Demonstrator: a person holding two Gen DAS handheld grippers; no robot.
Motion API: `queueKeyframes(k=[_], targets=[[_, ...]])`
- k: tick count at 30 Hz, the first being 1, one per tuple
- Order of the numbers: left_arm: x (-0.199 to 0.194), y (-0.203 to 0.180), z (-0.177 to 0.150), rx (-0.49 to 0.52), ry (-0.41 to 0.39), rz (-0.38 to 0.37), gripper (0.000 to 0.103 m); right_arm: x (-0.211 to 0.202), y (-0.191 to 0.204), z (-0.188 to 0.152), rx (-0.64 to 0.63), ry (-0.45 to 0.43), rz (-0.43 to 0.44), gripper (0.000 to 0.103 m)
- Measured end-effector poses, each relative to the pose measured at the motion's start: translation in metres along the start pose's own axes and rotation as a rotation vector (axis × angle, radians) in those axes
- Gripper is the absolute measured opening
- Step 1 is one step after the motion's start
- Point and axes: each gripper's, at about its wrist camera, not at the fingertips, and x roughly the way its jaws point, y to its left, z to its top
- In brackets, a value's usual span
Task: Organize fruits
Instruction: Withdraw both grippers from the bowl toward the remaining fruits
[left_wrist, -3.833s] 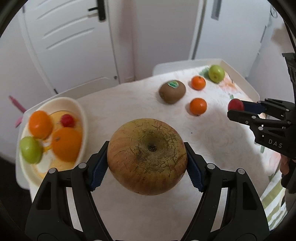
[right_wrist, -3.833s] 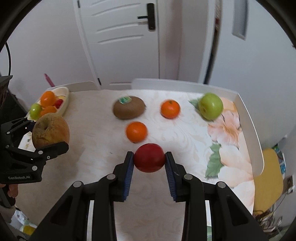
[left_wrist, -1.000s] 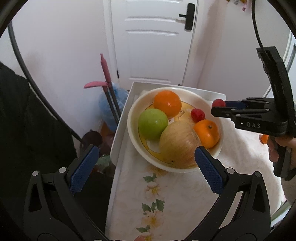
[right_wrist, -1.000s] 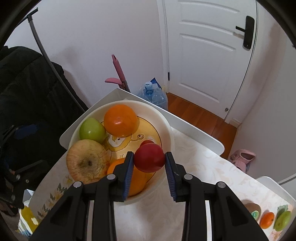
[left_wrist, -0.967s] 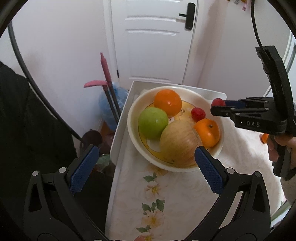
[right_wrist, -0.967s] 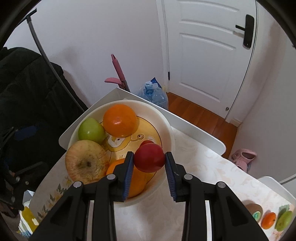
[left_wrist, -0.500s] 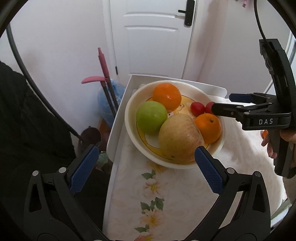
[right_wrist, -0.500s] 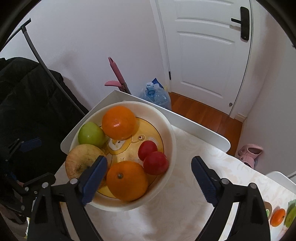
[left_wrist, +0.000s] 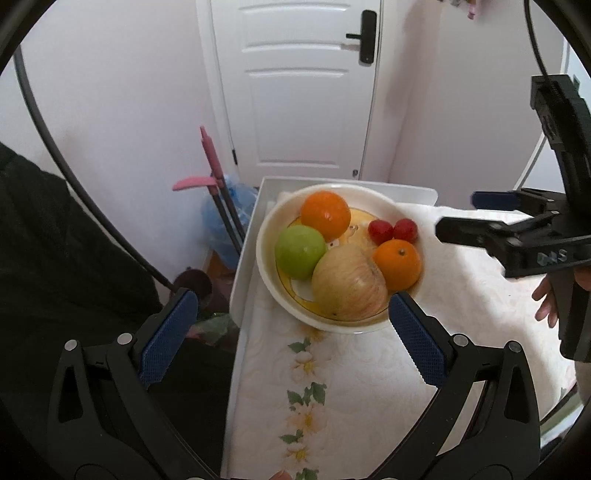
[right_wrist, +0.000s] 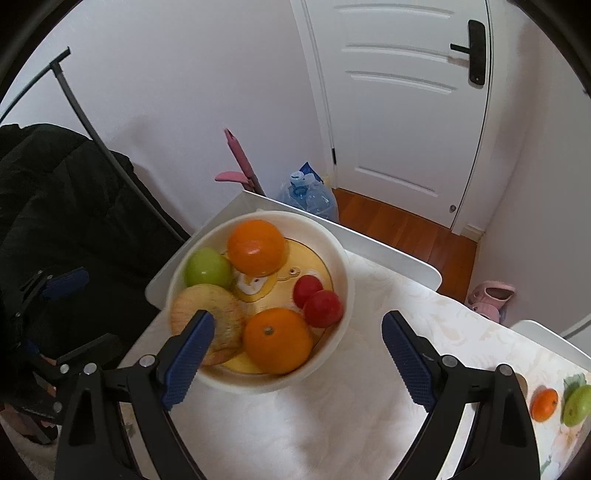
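Note:
A white bowl (left_wrist: 263, 236) (right_wrist: 345, 280) sits at the table's corner. It holds a large yellow-red apple (left_wrist: 349, 284) (right_wrist: 218, 310), a green apple (left_wrist: 300, 251) (right_wrist: 207, 268), two oranges (left_wrist: 325, 214) (left_wrist: 397, 264), and two small red fruits (left_wrist: 405, 229) (right_wrist: 322, 308). My left gripper (left_wrist: 288, 332) is open and empty, just in front of the bowl. My right gripper (right_wrist: 295, 350) is open and empty, above the bowl's near rim; it shows in the left wrist view (left_wrist: 476, 218) to the right of the bowl.
An orange (right_wrist: 543, 404) and a green apple (right_wrist: 577, 404) lie on the table at the far right. A black coat (right_wrist: 55, 206) hangs left of the table. A pink mop (left_wrist: 210, 166) and a blue water bottle (right_wrist: 314, 197) stand by the white door (left_wrist: 295, 85).
My right gripper opened and let the red fruit go into the bowl, then drew back. Earlier my left gripper set the large apple in the bowl and opened.

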Motion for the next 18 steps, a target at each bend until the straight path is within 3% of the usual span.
queueKeyframes(k=[1, 8, 18], targets=[[-0.007, 0.0, 0.001, 0.0, -0.008, -0.003, 0.103, -0.008, 0.004, 0.0, -0.001, -0.008, -0.003, 0.103], [-0.046, -0.006, 0.01, 0.032, -0.049, -0.048, 0.103, -0.061, 0.021, -0.013, 0.019, -0.058, -0.044, 0.103], [-0.067, -0.057, 0.031, 0.143, -0.117, -0.153, 0.103, -0.142, -0.01, -0.05, 0.165, -0.142, -0.236, 0.103]])
